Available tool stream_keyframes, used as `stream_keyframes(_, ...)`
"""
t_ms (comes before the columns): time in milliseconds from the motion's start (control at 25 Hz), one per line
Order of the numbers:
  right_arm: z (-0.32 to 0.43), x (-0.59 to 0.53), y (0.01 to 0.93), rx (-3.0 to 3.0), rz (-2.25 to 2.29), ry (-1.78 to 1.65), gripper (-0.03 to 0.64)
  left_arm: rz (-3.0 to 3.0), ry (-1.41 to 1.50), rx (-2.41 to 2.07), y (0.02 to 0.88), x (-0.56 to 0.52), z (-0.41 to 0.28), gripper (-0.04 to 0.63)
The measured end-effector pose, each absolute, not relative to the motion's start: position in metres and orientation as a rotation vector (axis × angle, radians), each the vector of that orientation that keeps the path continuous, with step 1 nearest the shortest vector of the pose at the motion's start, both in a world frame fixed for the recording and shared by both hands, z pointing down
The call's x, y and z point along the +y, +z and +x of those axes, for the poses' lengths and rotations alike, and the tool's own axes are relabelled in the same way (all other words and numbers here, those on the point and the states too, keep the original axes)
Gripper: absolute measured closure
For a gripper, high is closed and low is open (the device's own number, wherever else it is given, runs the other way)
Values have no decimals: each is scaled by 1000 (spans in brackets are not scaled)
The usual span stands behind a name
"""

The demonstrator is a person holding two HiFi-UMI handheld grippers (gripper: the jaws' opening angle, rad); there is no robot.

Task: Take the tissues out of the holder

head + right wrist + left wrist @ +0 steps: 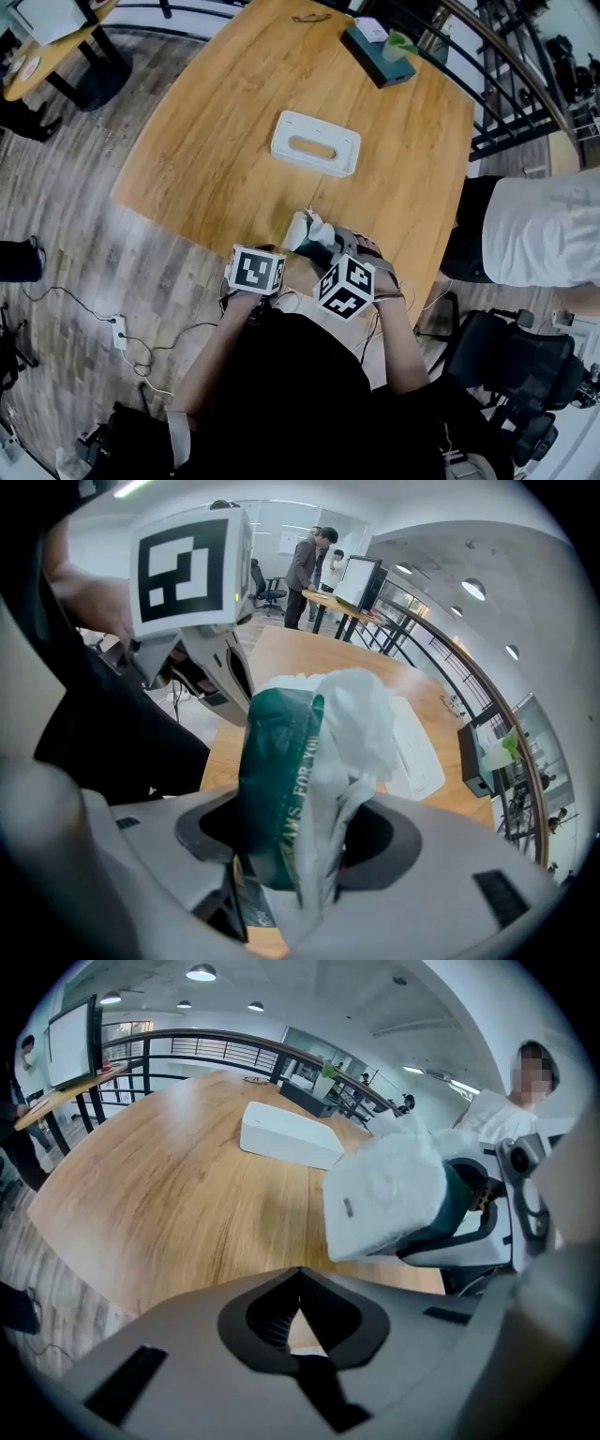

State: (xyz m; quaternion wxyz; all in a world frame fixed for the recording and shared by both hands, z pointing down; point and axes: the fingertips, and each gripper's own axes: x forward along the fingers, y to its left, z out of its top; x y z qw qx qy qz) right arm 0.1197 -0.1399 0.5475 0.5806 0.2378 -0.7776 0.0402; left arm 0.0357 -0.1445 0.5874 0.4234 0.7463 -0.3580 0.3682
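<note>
The white tissue holder lies flat mid-table with its oval slot facing up; it also shows in the left gripper view. My right gripper is shut on a green-and-white pack of tissues above the table's near edge. In the right gripper view, the pack stands up between the jaws, with loose white wrap bunched at its top. My left gripper sits just left of it, its jaws together with nothing in them. The left gripper view has the pack to its right.
A wooden table fills the middle. A dark box with a green cup sits at its far right corner. A person in a white shirt stands at the right, with an office chair below. A power strip lies on the floor.
</note>
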Motion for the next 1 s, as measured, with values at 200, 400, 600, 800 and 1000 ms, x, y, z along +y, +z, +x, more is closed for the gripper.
stream_keyframes(200,121,-127,573,-1803,578,136,327,1842,922,-910,592,-122,30,588)
stream_keyframes(400,120,-120,596,-1758,598,147,326,1819,913,-921,596,-105,23,588)
stream_keyframes(600,112,-117,608,-1734,584,137,325,1805,903,-931,599,-97,17,588)
stream_keyframes(800,106,-116,617,-1700,543,107,325,1797,892,-936,599,-94,15,588)
stream_keyframes(1000,103,-115,625,-1656,512,79,325,1786,876,-945,601,-93,9,588)
